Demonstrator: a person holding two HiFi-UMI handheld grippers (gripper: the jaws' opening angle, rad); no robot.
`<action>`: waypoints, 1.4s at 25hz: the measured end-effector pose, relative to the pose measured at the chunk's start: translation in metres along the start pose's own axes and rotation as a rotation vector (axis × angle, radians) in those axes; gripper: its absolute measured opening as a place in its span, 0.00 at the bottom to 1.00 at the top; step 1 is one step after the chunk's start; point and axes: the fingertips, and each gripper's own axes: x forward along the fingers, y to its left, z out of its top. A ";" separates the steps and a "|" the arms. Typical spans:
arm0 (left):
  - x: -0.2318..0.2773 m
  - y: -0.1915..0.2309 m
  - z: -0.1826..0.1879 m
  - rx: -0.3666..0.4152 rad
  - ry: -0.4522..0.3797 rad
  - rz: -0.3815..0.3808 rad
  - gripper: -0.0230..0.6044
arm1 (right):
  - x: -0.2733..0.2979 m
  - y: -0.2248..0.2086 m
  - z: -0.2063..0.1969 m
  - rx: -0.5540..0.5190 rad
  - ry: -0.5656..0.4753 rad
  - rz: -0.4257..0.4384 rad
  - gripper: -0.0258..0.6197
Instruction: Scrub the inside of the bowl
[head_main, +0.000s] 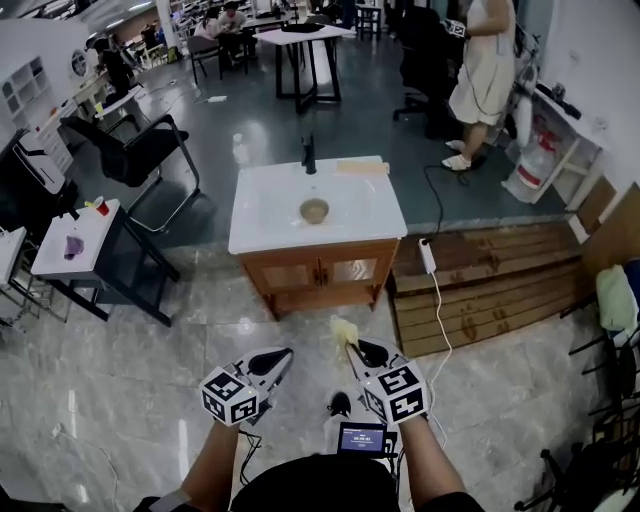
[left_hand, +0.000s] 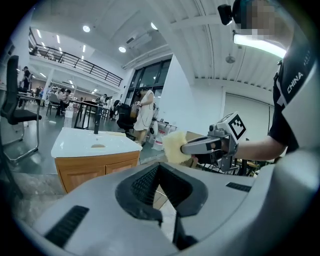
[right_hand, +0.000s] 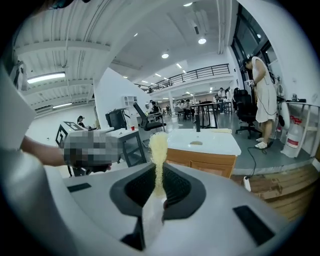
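Seeming soft, the sponge (right_hand: 158, 150) is pinched in the right gripper (head_main: 353, 350); the left gripper (head_main: 284, 354) is closed, empty; the far bowl (head_main: 314, 210) is probably best rim-held.

Bright and evenly lit from ceiling tubes (left_hand: 260, 45) and round spots (right_hand: 201, 41) overhead. Caught pale glare on the glossy floor (head_main: 183, 432), with only soft shadows. Bowed hard toward the edges, black-cornered in both gripper views; softened the nearest foreground slightly.
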 end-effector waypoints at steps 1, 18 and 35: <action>0.008 0.010 0.008 0.000 0.002 0.006 0.04 | 0.008 -0.010 0.008 -0.002 -0.001 0.007 0.10; 0.105 0.138 0.075 -0.071 -0.050 0.098 0.04 | 0.119 -0.138 0.072 -0.016 0.037 0.070 0.10; 0.200 0.334 0.142 -0.032 0.016 -0.025 0.04 | 0.281 -0.227 0.165 0.016 0.085 -0.046 0.10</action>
